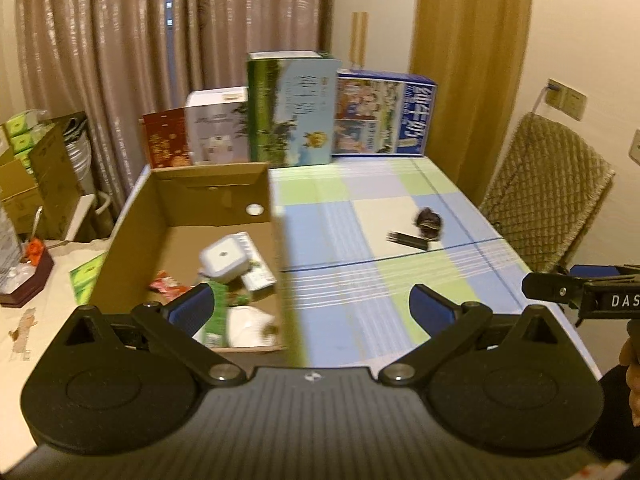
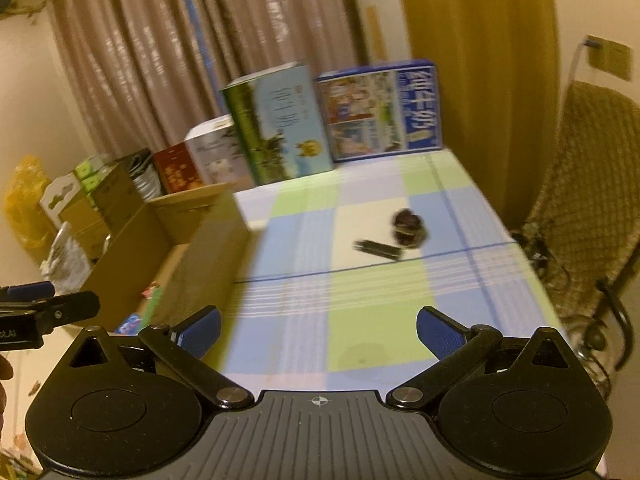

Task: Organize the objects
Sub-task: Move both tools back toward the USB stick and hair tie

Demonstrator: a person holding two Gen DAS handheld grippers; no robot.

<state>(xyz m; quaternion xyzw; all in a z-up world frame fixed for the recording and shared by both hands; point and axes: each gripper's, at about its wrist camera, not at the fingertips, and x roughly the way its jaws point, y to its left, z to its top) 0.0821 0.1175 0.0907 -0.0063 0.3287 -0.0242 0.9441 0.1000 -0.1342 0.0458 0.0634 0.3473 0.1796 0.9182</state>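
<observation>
An open cardboard box [image 1: 224,196] stands on the left of the checked tablecloth [image 1: 360,280]. Inside it lie a white square device [image 1: 222,258], a green carton [image 1: 214,316], a red packet [image 1: 168,285] and white items. A dark round object [image 1: 429,222] and a flat black stick-like item [image 1: 408,240] lie on the cloth, also in the right wrist view as the round object [image 2: 408,226] and black item [image 2: 378,250]. My left gripper [image 1: 312,308] is open over the box's right wall. My right gripper [image 2: 318,332] is open above the cloth, holding nothing.
Several printed cartons [image 1: 292,108] line the table's far edge before curtains. A chair with a quilted cover [image 1: 548,188] stands at the right. Boxes and clutter [image 1: 36,168] fill the left side. The other gripper [image 1: 580,296] shows at the right edge.
</observation>
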